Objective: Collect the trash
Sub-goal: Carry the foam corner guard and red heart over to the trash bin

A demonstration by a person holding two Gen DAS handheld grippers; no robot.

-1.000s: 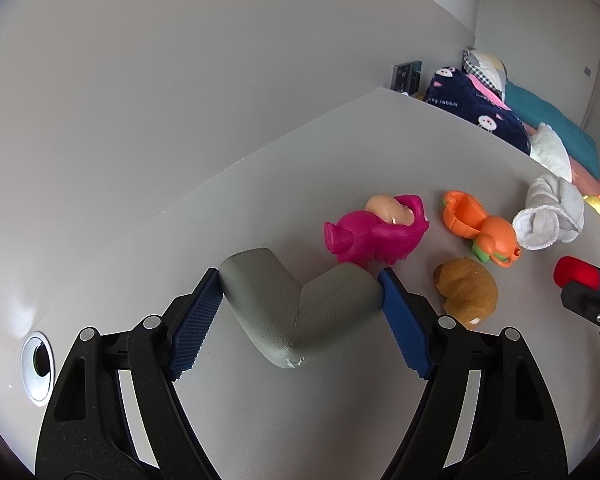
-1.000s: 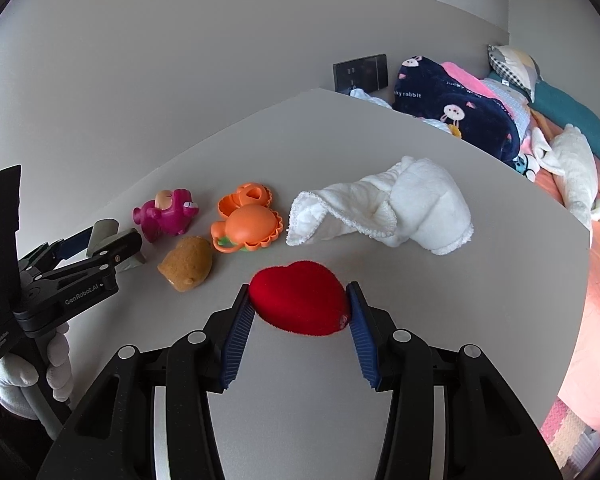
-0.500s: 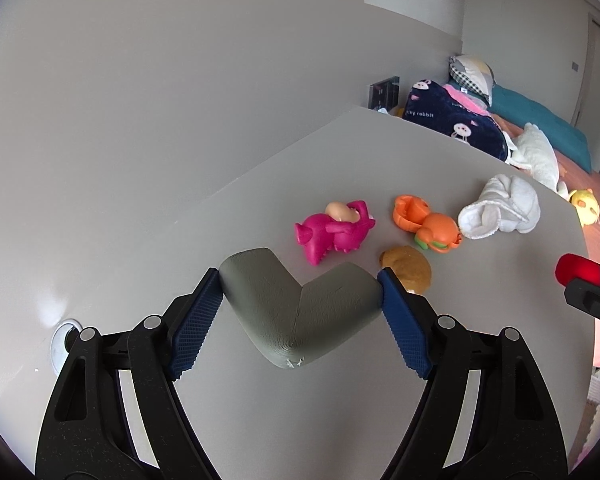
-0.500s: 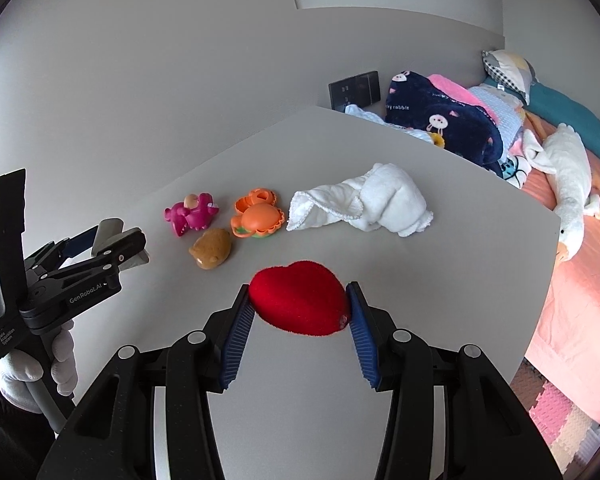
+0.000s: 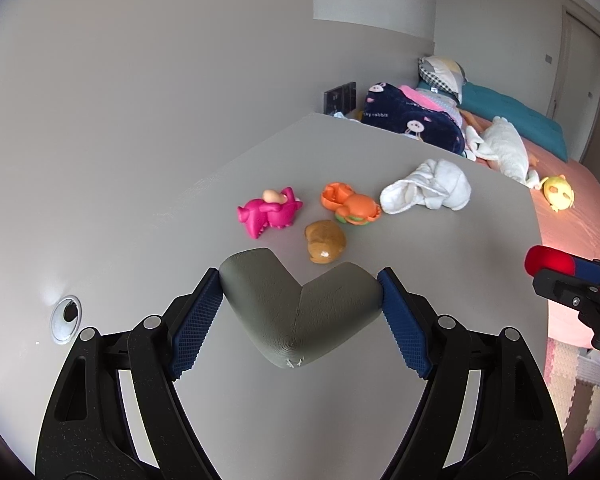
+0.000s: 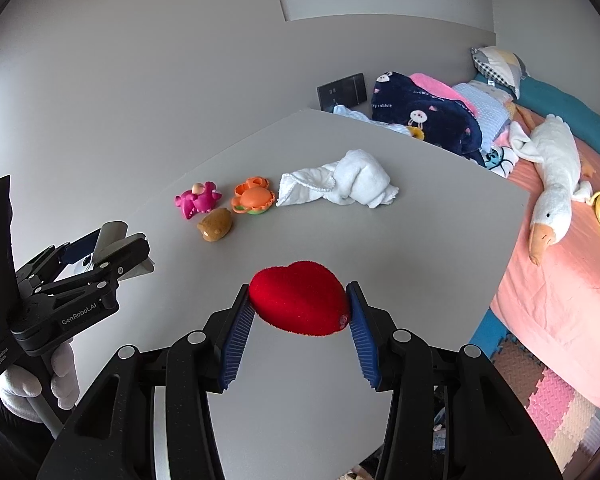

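Observation:
My left gripper (image 5: 300, 304) is shut on a grey L-shaped foam corner guard (image 5: 296, 312), held above the grey table (image 5: 340, 400). Both blue pads press on its two ends. In the right wrist view my right gripper (image 6: 298, 308) is shut on a red heart-shaped sponge (image 6: 298, 302), also lifted off the table. The left gripper (image 6: 112, 248) shows at the left of that view, held by a white-gloved hand (image 6: 28, 384). The right gripper's tip with the red heart (image 5: 548, 262) shows at the right edge of the left wrist view.
Farther back on the table lie a pink toy (image 5: 270, 216), an orange toy (image 5: 352, 206), a brown toy (image 5: 324, 242) and a white towel (image 5: 428, 190). A cable hole (image 5: 65, 317) sits at the left. A bed with a dark blanket (image 6: 424, 116), a plush goose (image 6: 552, 184) and a yellow toy borders the table on the right.
Both grippers have drawn back and upward from the toys with their loads. The toys and towel now look smaller and farther away, and more of the bed and floor shows.

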